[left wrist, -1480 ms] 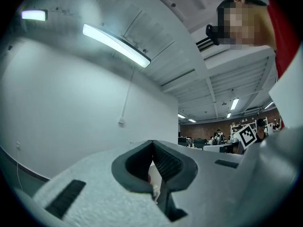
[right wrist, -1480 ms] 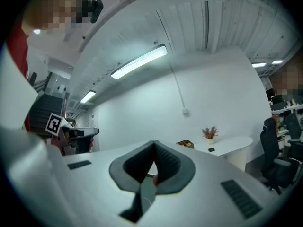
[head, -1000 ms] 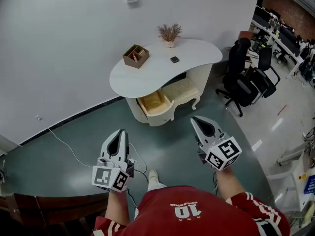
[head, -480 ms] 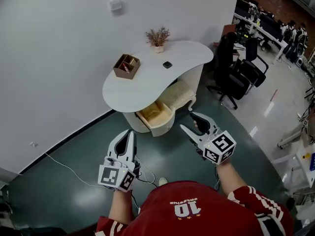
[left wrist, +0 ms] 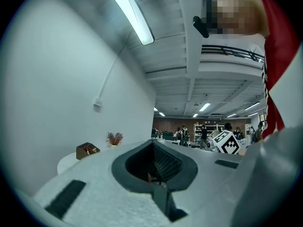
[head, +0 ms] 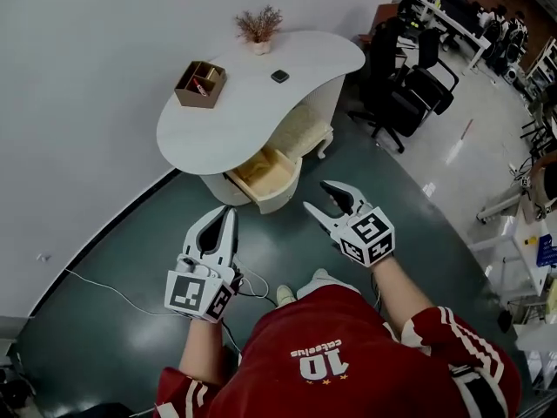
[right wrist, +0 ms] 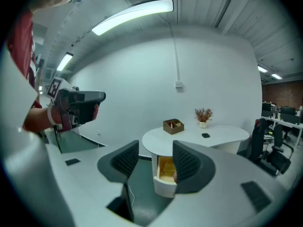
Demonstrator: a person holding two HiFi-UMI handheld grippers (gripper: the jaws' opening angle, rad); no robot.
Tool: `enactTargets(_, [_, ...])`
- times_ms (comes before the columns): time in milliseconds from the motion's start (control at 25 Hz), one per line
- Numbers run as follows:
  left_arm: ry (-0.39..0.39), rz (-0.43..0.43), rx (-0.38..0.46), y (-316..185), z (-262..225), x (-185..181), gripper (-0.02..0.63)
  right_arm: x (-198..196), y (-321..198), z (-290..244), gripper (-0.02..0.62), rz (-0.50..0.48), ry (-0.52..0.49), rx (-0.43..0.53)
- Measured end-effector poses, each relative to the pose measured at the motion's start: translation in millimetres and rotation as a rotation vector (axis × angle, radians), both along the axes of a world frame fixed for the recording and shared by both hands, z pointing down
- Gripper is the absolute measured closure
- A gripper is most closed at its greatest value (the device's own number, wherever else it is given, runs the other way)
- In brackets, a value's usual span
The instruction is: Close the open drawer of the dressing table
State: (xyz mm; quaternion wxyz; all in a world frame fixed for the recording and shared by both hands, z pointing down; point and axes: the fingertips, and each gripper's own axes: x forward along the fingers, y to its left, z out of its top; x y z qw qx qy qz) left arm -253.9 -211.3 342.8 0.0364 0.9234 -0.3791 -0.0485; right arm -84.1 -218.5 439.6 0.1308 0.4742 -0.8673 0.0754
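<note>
The white dressing table [head: 261, 94] stands against the wall, and its drawer [head: 265, 174] is pulled out with a pale wood inside. My left gripper [head: 228, 213] is shut and empty, a step short of the drawer and to its left. The right gripper [head: 318, 196] hangs open just right of the drawer front, touching nothing. Its jaws have just swung open and eased in slightly, with nothing between them. In the right gripper view the drawer [right wrist: 165, 171] shows between the spread fingers of the right gripper [right wrist: 155, 148]. The left gripper view shows the left gripper [left wrist: 152, 144] with its jaws together.
A brown organiser box [head: 198, 83], a dried plant [head: 258, 26] and a small black object [head: 279, 76] sit on the tabletop. A cushioned stool [head: 300, 129] is tucked under it. Black office chairs [head: 405, 81] stand at the right. A cable [head: 113, 292] trails over the green floor.
The right gripper went from shut to open and came down toward the drawer. Both grippers and the person moved closer to the table.
</note>
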Motion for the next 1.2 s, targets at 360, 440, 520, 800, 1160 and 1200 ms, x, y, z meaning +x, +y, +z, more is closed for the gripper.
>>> enactTargets(360, [-0.061,0.014,-0.063,-37.7,43.6,11.3,0.601,12.3,-24.2,110.4,0.381,0.027,0.063,-0.143])
enactTargets(440, [-0.08,0.009,-0.075,-45.4,51.8,14.4,0.601,15.6,-34.5,132.3,0.382,0.024,0.071,-0.16])
enactTargets(520, [-0.098,0.003,-0.088,-53.8,58.5,18.7,0.601,19.3,-45.1,155.3,0.382,0.019,0.077,-0.184])
enactTargets(800, [-0.167,-0.011,-0.134,-93.2,84.3,38.8,0.601,19.4,-87.9,241.6,0.387,0.002,0.063,-0.289])
enactTargets(1160, [-0.249,0.01,-0.198,-148.0,126.2,74.0,0.601,24.2,-128.7,346.5,0.39,0.034,0.039,-0.396])
enactTargets(1200, [-0.254,0.013,-0.209,-151.5,130.6,76.3,0.601,23.1,-130.5,356.2,0.39,0.03,0.048,-0.409])
